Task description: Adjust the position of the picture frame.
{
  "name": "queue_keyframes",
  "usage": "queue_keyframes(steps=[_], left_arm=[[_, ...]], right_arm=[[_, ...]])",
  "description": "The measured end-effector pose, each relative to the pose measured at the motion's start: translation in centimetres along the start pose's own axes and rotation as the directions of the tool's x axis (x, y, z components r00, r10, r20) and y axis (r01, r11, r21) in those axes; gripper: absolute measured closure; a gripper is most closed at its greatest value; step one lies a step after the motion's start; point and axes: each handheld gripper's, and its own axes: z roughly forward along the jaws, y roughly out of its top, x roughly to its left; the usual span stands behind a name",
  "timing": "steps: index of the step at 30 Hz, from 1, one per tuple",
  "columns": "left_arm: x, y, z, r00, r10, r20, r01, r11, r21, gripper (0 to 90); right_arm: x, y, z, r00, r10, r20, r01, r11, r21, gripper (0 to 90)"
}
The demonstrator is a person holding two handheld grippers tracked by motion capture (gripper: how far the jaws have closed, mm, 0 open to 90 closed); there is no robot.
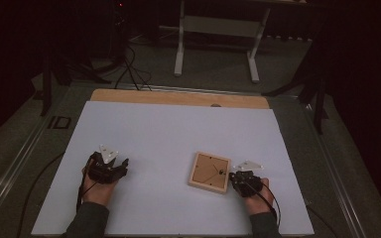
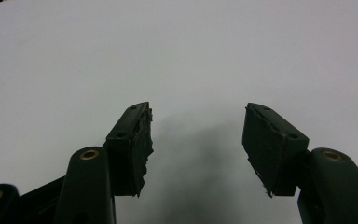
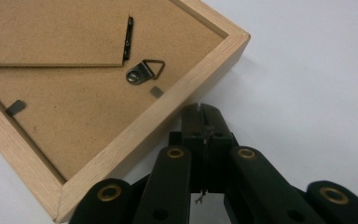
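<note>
The wooden picture frame (image 1: pixel 210 172) lies back-up toward the tabletop's front right corner, the right gripper (image 1: pixel 237 177) fully closed and empty against its right edge, while the left gripper (image 1: pixel 120 165) gapes wide, holding nothing, near the front left corner.

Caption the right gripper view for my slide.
Shut right gripper against the rim of a face-down wooden picture frame.

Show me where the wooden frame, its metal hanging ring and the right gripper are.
wooden frame (image 1: pixel 210 172): high view, middle of its back board.
hanging ring (image 3: pixel 145 71): right gripper view, the triangular loop.
right gripper (image 3: pixel 204 112): right gripper view, shut jaw tips.
</note>
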Motion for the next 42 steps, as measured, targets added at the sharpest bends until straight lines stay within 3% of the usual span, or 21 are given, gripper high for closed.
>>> queue_keyframes(steps=[21,29,36,42], left_arm=[[-0.4,0.0,0.0,0.9994,0.022,0.029,-0.022,0.9998,0.001,42.0],[-0.8,0.0,0.0,0.997,0.014,0.076,-0.015,0.9999,0.001,42.0],[-1.8,0.1,-0.3,0.989,0.053,0.138,-0.052,0.9986,-0.015,44.4],[-2.7,0.3,-0.7,0.9748,0.086,0.206,-0.081,0.9962,-0.033,49.5]], right_arm=[[2.7,2.4,2.0,0.9973,-0.045,-0.058,0.045,0.9989,-0.011,89.4],[3.7,3.2,2.9,0.9945,-0.067,-0.08,0.067,0.9977,-0.007,89.1],[4.0,3.7,3.3,0.9936,-0.074,-0.085,0.074,0.9972,-0.009,88.9],[4.4,4.0,3.5,0.9925,-0.081,-0.092,0.08,0.9967,-0.011,88.9]])
